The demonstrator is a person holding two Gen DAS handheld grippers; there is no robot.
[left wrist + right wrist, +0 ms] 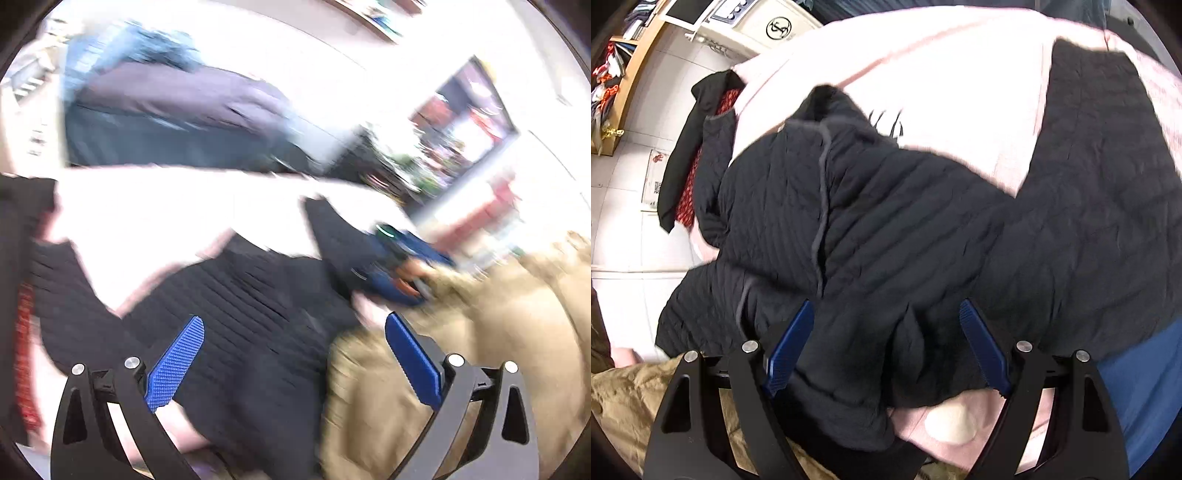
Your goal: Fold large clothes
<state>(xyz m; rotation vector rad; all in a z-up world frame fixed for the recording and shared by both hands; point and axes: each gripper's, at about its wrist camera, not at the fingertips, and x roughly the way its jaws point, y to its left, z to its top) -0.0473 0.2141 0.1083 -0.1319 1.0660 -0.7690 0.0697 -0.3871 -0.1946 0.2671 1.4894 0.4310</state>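
A black quilted jacket [923, 221] lies crumpled on a pale pink bed sheet [942, 74]. My right gripper [886, 306] points down at its near edge. The jaws stand wide astride a raised fold of the black fabric, and the blue pads [790, 347] do not visibly pinch it. The left wrist view is blurred. There my left gripper [294, 321] hangs open above the jacket [240, 295] with nothing between its fingers. A hand in a khaki sleeve [480, 332] holds the right unit's blue housing [406, 266] at the jacket's right side.
A black garment with red patterned lining [687, 184] hangs over the bed's left edge above a white tiled floor [628, 221]. A wooden shelf [628, 74] and a white appliance [768, 26] stand beyond. Dark and blue clothes [166, 110] are piled across the bed.
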